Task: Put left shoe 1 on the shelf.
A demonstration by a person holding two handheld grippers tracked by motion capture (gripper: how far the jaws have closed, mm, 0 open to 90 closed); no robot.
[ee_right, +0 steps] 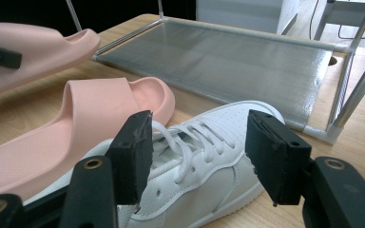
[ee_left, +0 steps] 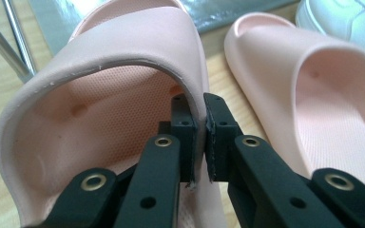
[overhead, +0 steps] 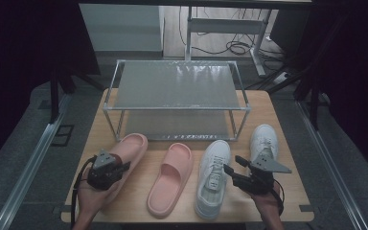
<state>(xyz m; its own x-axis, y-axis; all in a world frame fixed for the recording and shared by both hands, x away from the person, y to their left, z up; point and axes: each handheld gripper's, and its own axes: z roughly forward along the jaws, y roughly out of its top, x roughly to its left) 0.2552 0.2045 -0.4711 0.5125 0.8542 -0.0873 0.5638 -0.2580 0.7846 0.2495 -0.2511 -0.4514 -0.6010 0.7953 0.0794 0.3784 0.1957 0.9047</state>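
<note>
There are no words, numbers, labels or signs that can be read in any of the pictures.
</note>
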